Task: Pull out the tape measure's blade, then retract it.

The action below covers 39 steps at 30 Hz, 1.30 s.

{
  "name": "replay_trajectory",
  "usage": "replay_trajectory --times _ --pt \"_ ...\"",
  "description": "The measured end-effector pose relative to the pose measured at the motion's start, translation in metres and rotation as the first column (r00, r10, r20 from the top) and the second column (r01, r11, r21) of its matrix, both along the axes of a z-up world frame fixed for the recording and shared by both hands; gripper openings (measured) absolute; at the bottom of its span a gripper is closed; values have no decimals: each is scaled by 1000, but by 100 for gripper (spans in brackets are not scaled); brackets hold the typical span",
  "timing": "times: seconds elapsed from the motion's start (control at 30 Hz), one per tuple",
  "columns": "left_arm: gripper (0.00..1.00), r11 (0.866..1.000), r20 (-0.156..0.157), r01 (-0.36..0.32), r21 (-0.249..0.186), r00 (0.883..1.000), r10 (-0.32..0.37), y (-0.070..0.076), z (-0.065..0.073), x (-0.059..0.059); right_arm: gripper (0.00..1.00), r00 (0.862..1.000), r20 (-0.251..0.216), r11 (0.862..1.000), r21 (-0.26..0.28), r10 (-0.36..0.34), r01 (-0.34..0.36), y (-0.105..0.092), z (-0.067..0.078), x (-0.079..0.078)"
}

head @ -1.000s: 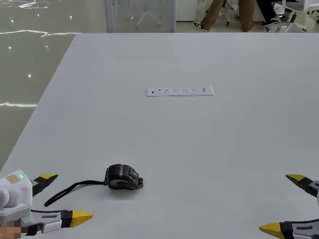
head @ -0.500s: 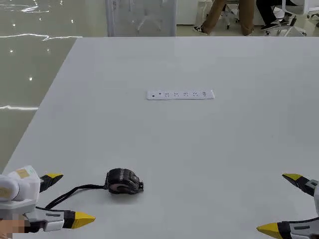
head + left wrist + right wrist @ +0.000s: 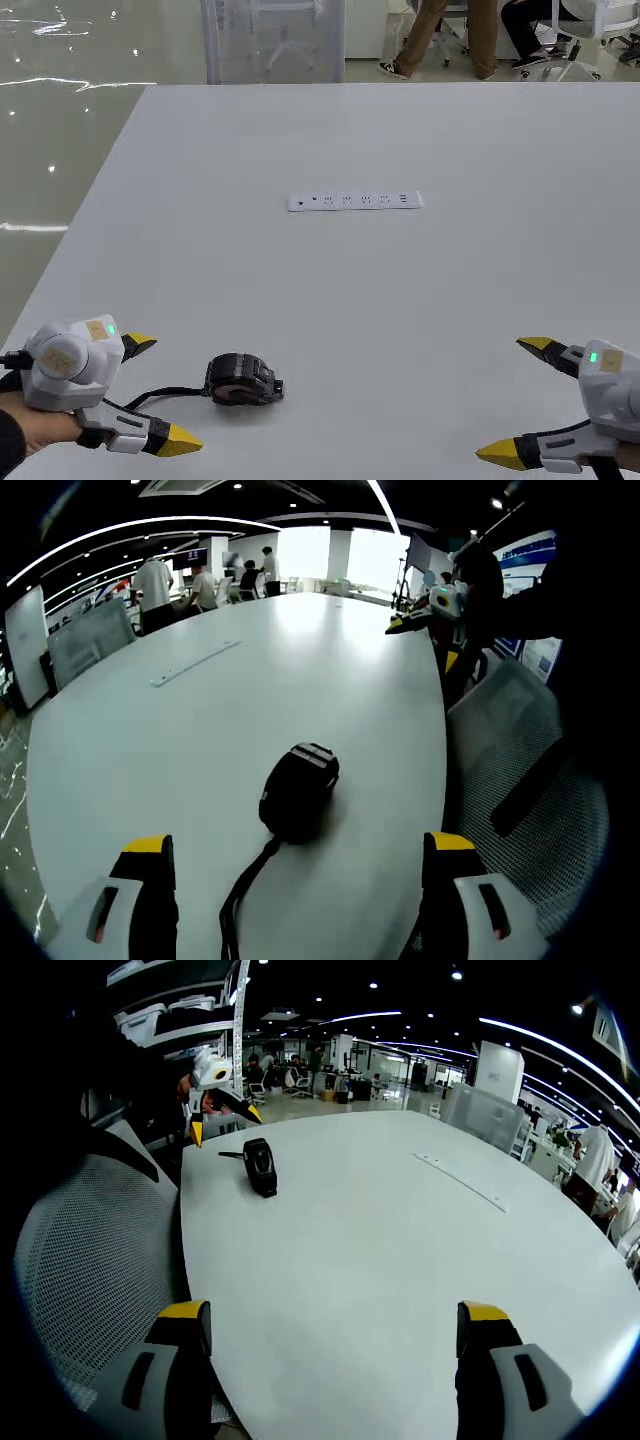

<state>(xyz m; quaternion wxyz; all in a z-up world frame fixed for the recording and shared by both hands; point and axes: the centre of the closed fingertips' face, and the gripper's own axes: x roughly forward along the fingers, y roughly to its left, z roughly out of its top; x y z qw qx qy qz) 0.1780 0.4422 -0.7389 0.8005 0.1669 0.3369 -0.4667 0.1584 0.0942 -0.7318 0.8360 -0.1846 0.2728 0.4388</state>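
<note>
A black tape measure point(image 3: 241, 379) lies on the white table point(image 3: 400, 290) near the front edge, its black wrist strap point(image 3: 165, 393) trailing left. In the left gripper view the tape measure point(image 3: 299, 788) sits just ahead of the yellow-tipped jaws, strap point(image 3: 243, 900) running back between them. My left gripper point(image 3: 160, 392) is open, a short way left of the case. My right gripper point(image 3: 518, 398) is open at the far right, well away from it. The right gripper view shows the tape measure point(image 3: 260, 1167) far off, with the left gripper point(image 3: 215, 1095) beyond it.
A white power strip point(image 3: 355, 201) lies flat in the middle of the table. A mesh office chair point(image 3: 90, 1260) stands by the near table edge. People and chairs are beyond the far edge point(image 3: 450, 40).
The left gripper has come forward and right, closer to the tape measure. The right gripper has risen further into the picture. The tape measure lies where it was.
</note>
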Motion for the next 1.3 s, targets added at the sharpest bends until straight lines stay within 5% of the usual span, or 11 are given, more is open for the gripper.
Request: replay_trajectory --times 0.17,0.43,0.57,0.83,0.97,1.3 --pt "96 994 0 102 50 995 -102 -13 -6 3 100 999 2 999 -4 32 -32 17 2 9" --pt "89 964 -12 236 118 971 -237 -30 -13 14 100 993 19 993 0 118 -118 48 3 20" --pt "83 946 -60 299 127 954 -294 -35 -18 16 100 988 18 988 1 154 -154 63 0 26" --pt "67 919 -80 358 167 934 -349 -49 -29 27 100 974 19 974 -2 227 -227 94 -5 33" --pt "54 871 -81 428 241 903 -422 -56 -39 28 99 969 14 969 13 245 -245 112 -9 40" --pt "43 861 -101 439 258 898 -428 -58 -54 28 93 954 -25 954 23 299 -299 154 -28 43"
